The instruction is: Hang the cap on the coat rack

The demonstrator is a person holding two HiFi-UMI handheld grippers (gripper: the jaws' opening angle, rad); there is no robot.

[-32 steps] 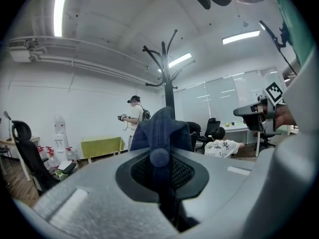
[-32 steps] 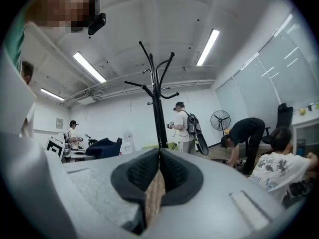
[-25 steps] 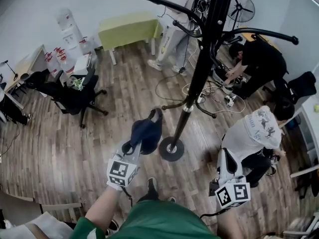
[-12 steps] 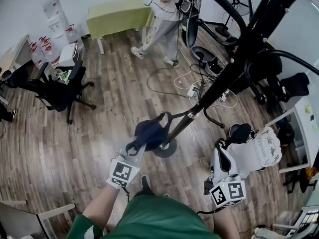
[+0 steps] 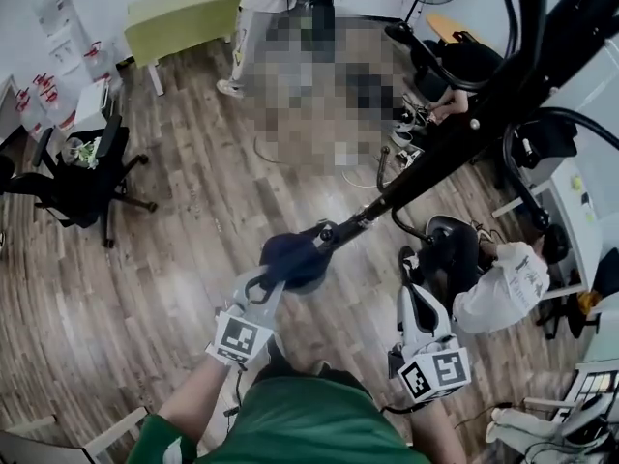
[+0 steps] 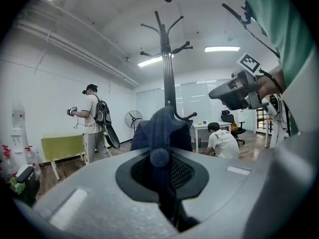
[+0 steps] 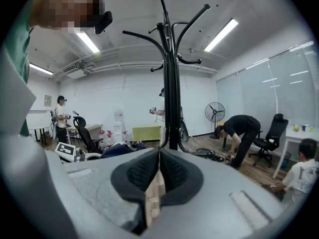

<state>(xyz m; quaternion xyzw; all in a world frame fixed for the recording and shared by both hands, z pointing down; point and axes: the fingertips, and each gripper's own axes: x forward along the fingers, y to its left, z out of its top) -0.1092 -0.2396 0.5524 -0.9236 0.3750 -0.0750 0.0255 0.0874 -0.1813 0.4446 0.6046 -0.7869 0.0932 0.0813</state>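
Cap (image 5: 290, 257) clamped in left gripper (image 5: 261, 284) fingers, right gripper (image 5: 410, 271) fingers together and empty, rack (image 7: 169, 83) hooks bare, so hanging's not done yet.

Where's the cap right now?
Head view, left of centre: the cap is clamped in the left claw, right beside the lower pole of the coat rack, not yet on a hook.

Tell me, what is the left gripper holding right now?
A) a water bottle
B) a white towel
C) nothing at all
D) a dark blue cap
D: the left gripper has its jaws shut on the dark blue cap, whose fabric fills the gap between them in the left gripper view.
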